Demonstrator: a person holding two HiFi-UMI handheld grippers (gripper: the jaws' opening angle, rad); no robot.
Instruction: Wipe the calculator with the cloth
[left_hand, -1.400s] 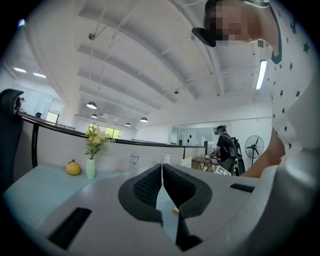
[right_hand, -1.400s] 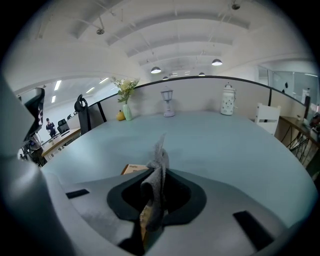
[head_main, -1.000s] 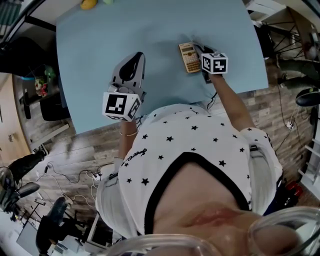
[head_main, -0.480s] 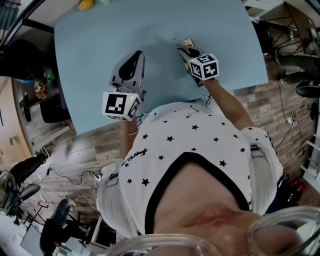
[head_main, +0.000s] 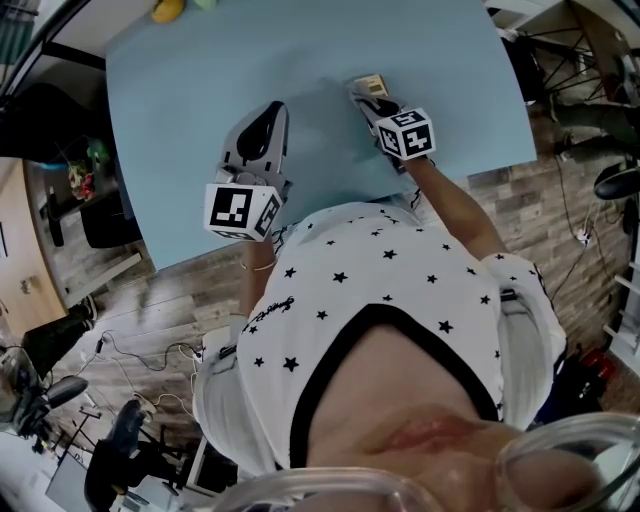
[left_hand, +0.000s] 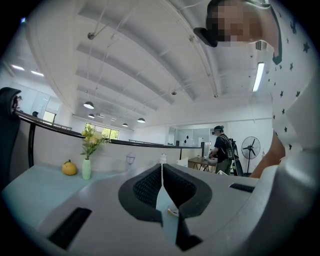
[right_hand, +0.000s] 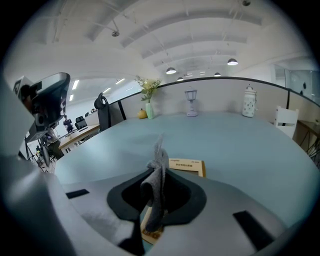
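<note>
Right gripper: my right gripper (head_main: 376, 104) is pinching the grey cloth (right_hand: 157, 186) between its pads. One tuft stands up above the jaws and the rest hangs down below them.

Left gripper: my left gripper (head_main: 267, 120) is pressed together with nothing in it. It is parked over the bare desk (head_main: 190, 80), well apart from the work.

Calculator: the calculator (right_hand: 188, 165) lies flat on the desk near the edge closest to me, directly under my right gripper. Its far end shows past the cloth, and a strip of its near end shows beneath the jaws.

What changed: a second ago the calculator lay fully in view just to the left of my right gripper. I have since swung that gripper over it, so in the head view only its far end (head_main: 368, 83) still shows. Over the last half second the gripper has barely shifted. My left gripper has not moved at all.

Meaning for the task: I judge the approach done, with the cloth now placed for a stroke.

Contact: the hanging end of the cloth lies over the calculator's near part, but I cannot tell whether it is pressing on the face.

Risk: nothing steadies the calculator, so I expect a firm stroke could slide it along the desk.
</note>
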